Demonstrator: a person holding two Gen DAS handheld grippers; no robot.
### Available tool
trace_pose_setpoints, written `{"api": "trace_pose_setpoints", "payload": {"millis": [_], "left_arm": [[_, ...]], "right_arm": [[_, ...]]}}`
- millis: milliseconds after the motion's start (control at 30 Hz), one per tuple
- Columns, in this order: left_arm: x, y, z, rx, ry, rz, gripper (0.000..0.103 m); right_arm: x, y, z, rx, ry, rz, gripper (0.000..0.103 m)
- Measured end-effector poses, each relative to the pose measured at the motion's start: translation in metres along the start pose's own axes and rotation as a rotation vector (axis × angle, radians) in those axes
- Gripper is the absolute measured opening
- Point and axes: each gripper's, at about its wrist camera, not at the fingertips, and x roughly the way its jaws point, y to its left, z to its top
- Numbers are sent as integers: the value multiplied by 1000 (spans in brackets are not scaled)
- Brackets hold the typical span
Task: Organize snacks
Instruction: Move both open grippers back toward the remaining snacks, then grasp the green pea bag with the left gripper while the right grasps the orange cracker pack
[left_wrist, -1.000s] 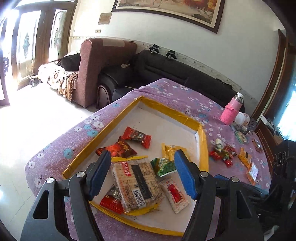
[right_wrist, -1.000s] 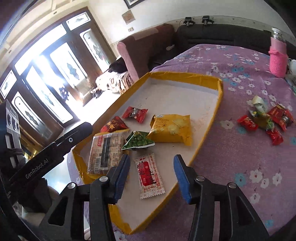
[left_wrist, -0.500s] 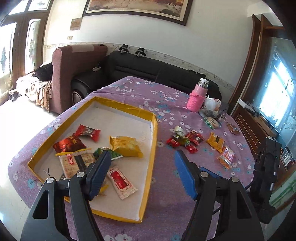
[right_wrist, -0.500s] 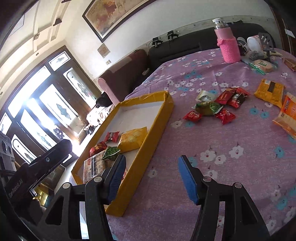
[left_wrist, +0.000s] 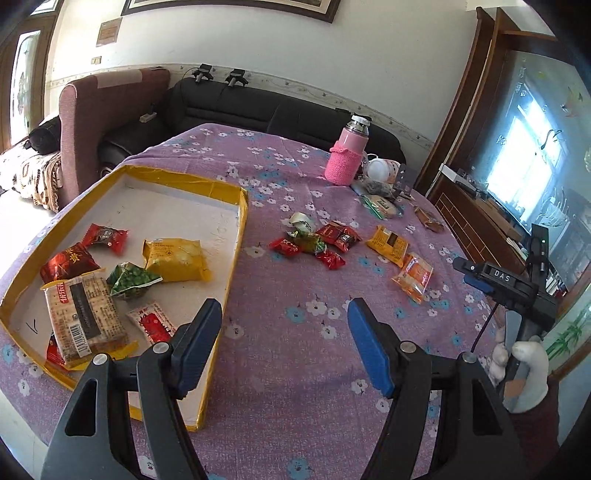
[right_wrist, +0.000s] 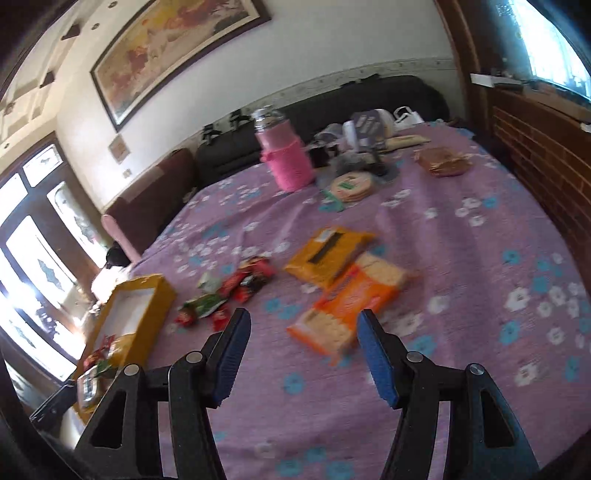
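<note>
Blurry and cut-off bits I am seeing

My right camera is smearing the orange cracker pack (right_wrist: 343, 314) and red candies (right_wrist: 247, 282), so I am not reading any labels. The yellow tray (right_wrist: 147, 295) is getting cut off at the left edge. A red packet (left_wrist: 55, 352) is hiding under the cracker pack (left_wrist: 83, 317) in my left camera.

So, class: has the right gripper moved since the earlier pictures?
Yes. The right gripper swung away from the yellow tray, toward the loose orange cracker pack on the cloth.
</note>
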Motion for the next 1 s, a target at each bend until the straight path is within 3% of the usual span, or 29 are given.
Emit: {"api": "trace_pose_setpoints", "payload": {"millis": [167,367,433,600,700,867,1000], "left_arm": [[3,9,2,-39,4,-5,70],[3,15,3,-49,1,-7,70],[4,17,3,-53,1,-11,70],[11,19,0,-43,23,-29,70],[14,20,0,-37,31,-29,70],[20,16,4,-20,38,-26,70],[41,4,17,-19,92,-93,70]], "right_arm": [[41,-38,14,111,94,-24,63],[101,-21,21,173,199,-70,63],[112,-13,23,182,212,-97,68],[126,10,23,122,208,-208,80],[130,19,20,76,204,-255,82],[112,9,13,131,179,-222,80],[82,-4,2,200,62,-173,80]]}}
